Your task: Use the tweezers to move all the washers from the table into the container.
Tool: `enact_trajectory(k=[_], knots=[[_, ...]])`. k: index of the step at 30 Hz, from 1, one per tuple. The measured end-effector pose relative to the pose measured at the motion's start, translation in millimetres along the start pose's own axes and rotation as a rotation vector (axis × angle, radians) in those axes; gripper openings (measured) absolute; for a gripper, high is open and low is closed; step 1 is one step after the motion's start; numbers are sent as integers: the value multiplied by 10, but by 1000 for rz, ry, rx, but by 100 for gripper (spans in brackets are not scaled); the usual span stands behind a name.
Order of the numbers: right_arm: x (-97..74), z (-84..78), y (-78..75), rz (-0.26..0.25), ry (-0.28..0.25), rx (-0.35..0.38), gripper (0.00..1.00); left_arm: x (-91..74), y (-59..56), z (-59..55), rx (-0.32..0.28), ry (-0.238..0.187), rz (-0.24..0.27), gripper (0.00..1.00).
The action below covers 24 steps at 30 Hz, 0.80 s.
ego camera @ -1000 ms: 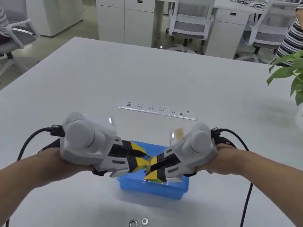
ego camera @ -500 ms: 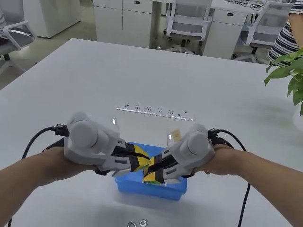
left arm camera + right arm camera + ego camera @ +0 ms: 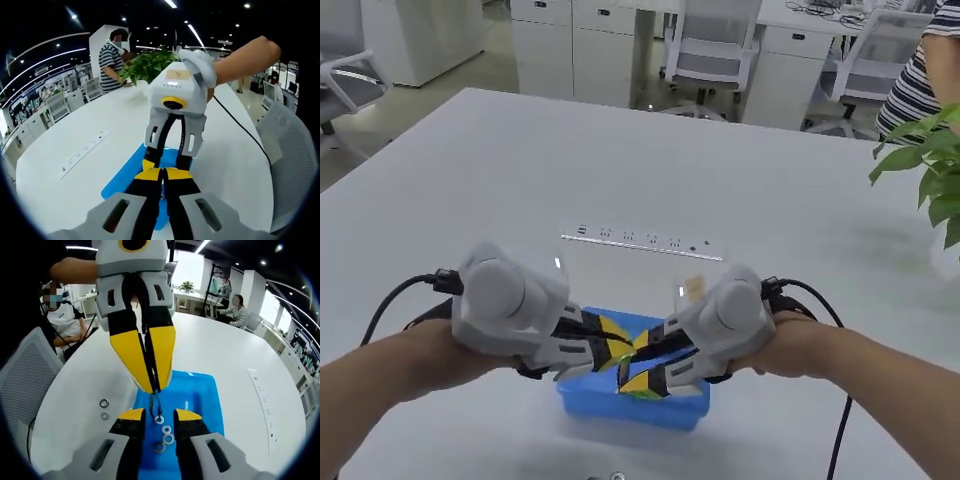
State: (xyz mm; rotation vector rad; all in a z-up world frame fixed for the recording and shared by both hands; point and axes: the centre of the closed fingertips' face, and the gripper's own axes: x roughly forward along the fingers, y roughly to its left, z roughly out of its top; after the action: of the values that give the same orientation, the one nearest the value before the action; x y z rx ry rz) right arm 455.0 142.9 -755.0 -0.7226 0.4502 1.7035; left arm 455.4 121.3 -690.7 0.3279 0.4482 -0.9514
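Little shifted: left gripper (image 3: 151,386) and right gripper (image 3: 160,416) still hover over blue container (image 3: 202,390); left clenched on tweezers (image 3: 155,402), right released. Two washers (image 3: 104,403) wait on table (image 3: 70,385); open tweezers low, inside walls

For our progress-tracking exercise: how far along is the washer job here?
Done: about three washers lie in the blue container. In hand: the left gripper holds the tweezers, tips at another washer over the container. Left: two washers wait on the table.
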Motion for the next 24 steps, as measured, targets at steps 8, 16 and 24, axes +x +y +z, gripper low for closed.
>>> enact_trajectory(k=[8, 16, 24], knots=[[-99, 78, -4, -33, -21, 48, 33, -30, 26, -6, -13, -4, 3, 5], [-212, 69, -3, -70, -22, 82, 40, -46, 33, 28, -12, -6, 2, 5], [-367, 16, 13, -114, -18, 118, 50, -78, 37, 93, -6, -7, 2, 5]])
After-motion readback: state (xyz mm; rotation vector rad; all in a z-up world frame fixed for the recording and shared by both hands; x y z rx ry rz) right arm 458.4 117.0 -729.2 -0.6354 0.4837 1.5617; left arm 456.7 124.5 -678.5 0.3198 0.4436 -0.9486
